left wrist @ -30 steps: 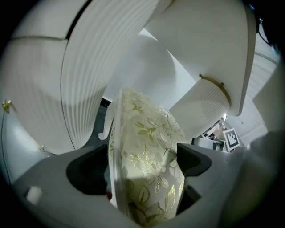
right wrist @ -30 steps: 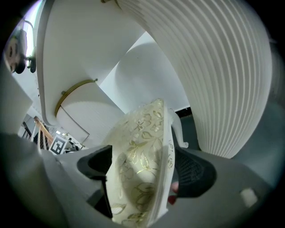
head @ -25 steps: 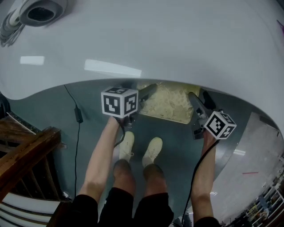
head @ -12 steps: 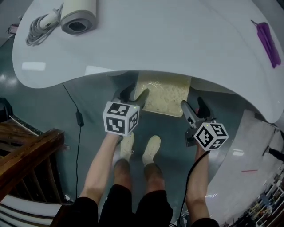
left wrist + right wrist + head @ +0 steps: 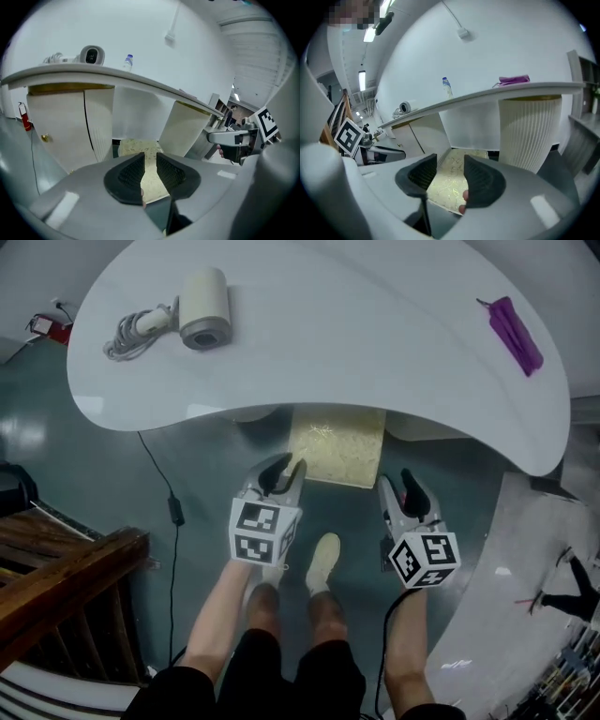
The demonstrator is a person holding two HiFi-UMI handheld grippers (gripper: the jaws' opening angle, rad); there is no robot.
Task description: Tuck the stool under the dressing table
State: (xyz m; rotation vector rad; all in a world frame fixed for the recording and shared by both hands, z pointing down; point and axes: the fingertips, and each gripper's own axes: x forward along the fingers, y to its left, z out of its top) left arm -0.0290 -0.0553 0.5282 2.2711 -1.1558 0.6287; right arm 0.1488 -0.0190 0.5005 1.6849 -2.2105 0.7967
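Observation:
The stool (image 5: pixel 337 451), with a pale yellow patterned seat, stands mostly under the white dressing table (image 5: pixel 356 334); only its near end shows past the table's edge. My left gripper (image 5: pixel 281 471) hovers above the floor just short of the stool's left corner. My right gripper (image 5: pixel 398 486) hovers off its right corner. Neither touches the stool. In the left gripper view the left gripper (image 5: pixel 150 160) is closing to a narrow gap on nothing, the stool (image 5: pixel 136 146) beyond it. In the right gripper view the right gripper (image 5: pixel 450 161) is closing too, wider apart, the stool (image 5: pixel 476 153) behind.
A hair dryer (image 5: pixel 202 310) with a coiled cord lies on the table's left, a purple item (image 5: pixel 513 322) on its right. A black cable (image 5: pixel 172 512) runs over the floor. A wooden railing (image 5: pixel 56 568) stands at the left. The person's shoes (image 5: pixel 323 559) are near the stool.
Both grippers have drawn back from the stool and risen, and their jaws have narrowed. The head view has tipped up and takes in the whole table top.

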